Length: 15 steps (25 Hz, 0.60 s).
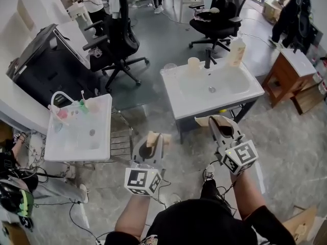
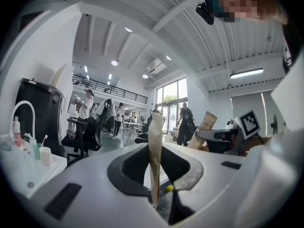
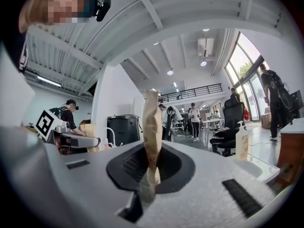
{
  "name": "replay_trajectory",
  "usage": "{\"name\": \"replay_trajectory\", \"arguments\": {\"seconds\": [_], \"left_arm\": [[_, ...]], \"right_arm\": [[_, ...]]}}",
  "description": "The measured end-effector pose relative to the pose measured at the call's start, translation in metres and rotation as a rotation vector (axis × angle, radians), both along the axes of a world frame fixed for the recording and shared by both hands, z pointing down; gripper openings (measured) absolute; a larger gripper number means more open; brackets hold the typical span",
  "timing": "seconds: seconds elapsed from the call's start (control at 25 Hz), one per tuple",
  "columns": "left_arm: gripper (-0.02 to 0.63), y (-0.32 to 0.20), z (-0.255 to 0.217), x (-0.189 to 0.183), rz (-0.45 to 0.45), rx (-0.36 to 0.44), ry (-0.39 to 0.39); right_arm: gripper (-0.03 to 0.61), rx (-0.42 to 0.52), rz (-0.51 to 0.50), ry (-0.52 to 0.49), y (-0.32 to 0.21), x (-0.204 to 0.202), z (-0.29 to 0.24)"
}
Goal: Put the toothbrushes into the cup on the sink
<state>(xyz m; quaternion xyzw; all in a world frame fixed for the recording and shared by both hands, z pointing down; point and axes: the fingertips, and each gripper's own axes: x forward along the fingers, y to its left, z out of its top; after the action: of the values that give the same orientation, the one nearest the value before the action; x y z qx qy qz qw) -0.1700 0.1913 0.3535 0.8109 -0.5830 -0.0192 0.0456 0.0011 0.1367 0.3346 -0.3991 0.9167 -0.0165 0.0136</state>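
The toothbrushes (image 1: 82, 101) stand at the back of the left sink (image 1: 104, 131). The cup (image 1: 193, 65) sits on the right sink (image 1: 184, 103). Nearer me, the left gripper (image 1: 153, 137) and right gripper (image 1: 217, 120) hover, both claws pressed together, pinching nothing.

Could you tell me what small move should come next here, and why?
Probably swing the left gripper toward the left sink and open its jaws. It and the right gripper are both shut and empty, what look like toothbrushes stand at that sink's back edge, and the cup waits on the right sink.
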Motion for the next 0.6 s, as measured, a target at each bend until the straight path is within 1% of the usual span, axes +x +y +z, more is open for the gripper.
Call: {"name": "replay_trajectory", "arguments": {"seconds": [0.32, 0.48, 0.6], "left_arm": [[0.066, -0.102, -0.009, 0.065, -0.086, 0.000, -0.021], [0.066, -0.143, -0.013, 0.095, -0.122, 0.004, -0.034], [0.066, -0.165, -0.014, 0.112, -0.152, 0.006, -0.037]], "right_arm": [[0.020, -0.015, -0.095, -0.025, -0.117, 0.057, -0.002], [0.020, -0.010, -0.137, -0.027, -0.162, 0.083, -0.003], [0.020, -0.018, -0.164, -0.030, -0.186, 0.100, 0.000]]}}
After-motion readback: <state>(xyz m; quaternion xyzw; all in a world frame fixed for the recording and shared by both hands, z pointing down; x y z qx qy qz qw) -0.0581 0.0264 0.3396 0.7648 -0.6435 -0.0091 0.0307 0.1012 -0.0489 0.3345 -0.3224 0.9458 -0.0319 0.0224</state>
